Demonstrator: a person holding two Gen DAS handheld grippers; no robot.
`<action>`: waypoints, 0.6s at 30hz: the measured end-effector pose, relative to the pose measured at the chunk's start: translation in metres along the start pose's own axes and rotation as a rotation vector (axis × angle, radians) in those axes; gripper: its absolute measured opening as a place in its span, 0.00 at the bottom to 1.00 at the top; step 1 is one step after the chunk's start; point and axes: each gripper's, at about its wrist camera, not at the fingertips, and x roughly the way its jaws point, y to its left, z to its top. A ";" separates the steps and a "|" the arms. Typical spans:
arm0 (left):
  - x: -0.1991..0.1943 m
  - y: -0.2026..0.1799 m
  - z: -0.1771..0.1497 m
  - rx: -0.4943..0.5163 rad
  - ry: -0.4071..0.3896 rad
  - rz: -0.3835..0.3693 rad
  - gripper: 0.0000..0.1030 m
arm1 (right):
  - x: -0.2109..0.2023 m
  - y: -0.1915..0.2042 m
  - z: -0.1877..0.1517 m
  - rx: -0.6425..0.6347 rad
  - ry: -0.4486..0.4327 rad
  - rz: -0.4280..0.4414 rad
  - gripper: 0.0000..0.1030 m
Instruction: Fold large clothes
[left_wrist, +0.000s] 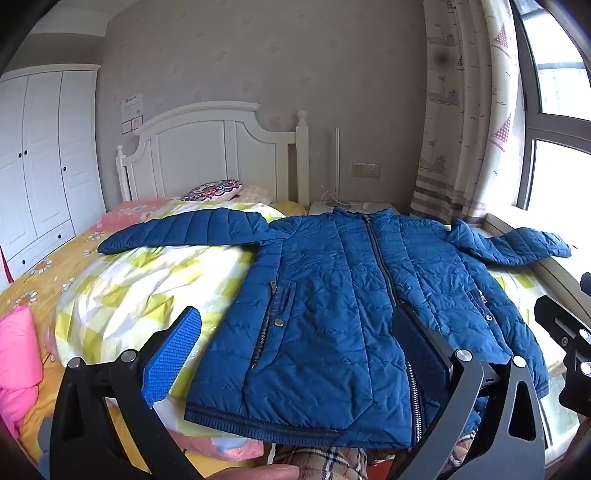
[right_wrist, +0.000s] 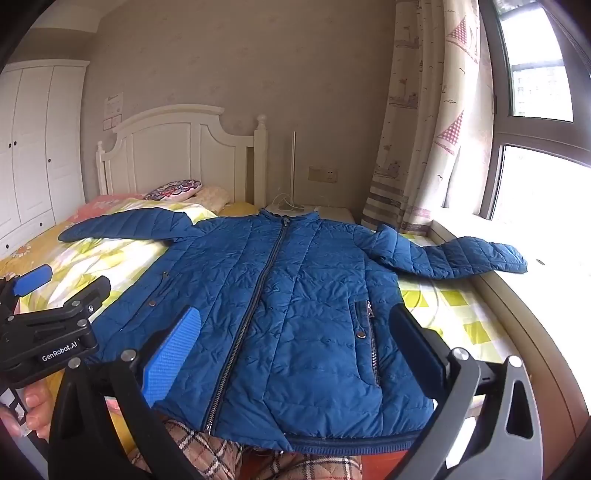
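A blue quilted jacket (left_wrist: 332, 295) lies flat and zipped on the bed, front up, collar toward the headboard, both sleeves spread out sideways. Its hem hangs near the bed's front edge. My left gripper (left_wrist: 295, 328) hovers open above the jacket's left half, near the left pocket zip, with nothing between its fingers. My right gripper (right_wrist: 295, 328) stands open over the jacket (right_wrist: 288, 295), straddling its right half close to the hem, and grips nothing. The left gripper (right_wrist: 40, 295) also shows at the left edge of the right wrist view, held by a hand.
The bed has a yellow-checked quilt (left_wrist: 140, 280) and pink bedding (left_wrist: 18, 354) at the left. A white headboard (left_wrist: 207, 155) and pillows lie beyond. The right sleeve rests on the window sill (right_wrist: 535, 295). A wardrobe (left_wrist: 40, 158) stands left. Plaid cloth (right_wrist: 207, 450) hangs below the hem.
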 end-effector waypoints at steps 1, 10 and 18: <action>0.000 0.000 0.000 0.000 0.002 -0.003 0.96 | 0.000 0.001 0.000 -0.004 -0.002 -0.004 0.98; -0.003 0.002 -0.001 0.010 0.008 -0.004 0.96 | 0.001 0.009 -0.002 0.010 0.003 -0.018 0.98; 0.000 0.000 -0.002 0.008 0.015 0.004 0.96 | 0.000 0.006 -0.002 -0.008 -0.002 -0.015 0.98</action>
